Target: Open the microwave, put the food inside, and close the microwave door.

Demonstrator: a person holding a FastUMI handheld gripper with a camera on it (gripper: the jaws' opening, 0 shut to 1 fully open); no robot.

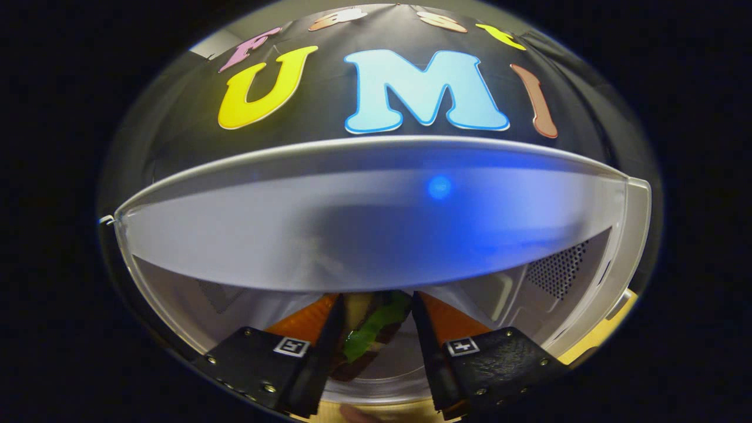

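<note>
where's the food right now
In the gripper view the food sits between the gripper fingers, which press on it from both sides, held just inside the open microwave cavity, over its round glass plate.

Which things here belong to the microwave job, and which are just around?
Job: microwave, open; food between the tongs, which look closed on it; glass turntable beneath.
Around: booth wall; tabletop.

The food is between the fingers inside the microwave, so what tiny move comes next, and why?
Probably lower it a little and open the fingers. The gripper is shut on the food, which already hangs inside the open microwave, over the round glass plate. I cannot tell whether it touches the plate yet, so ease down first.
</note>
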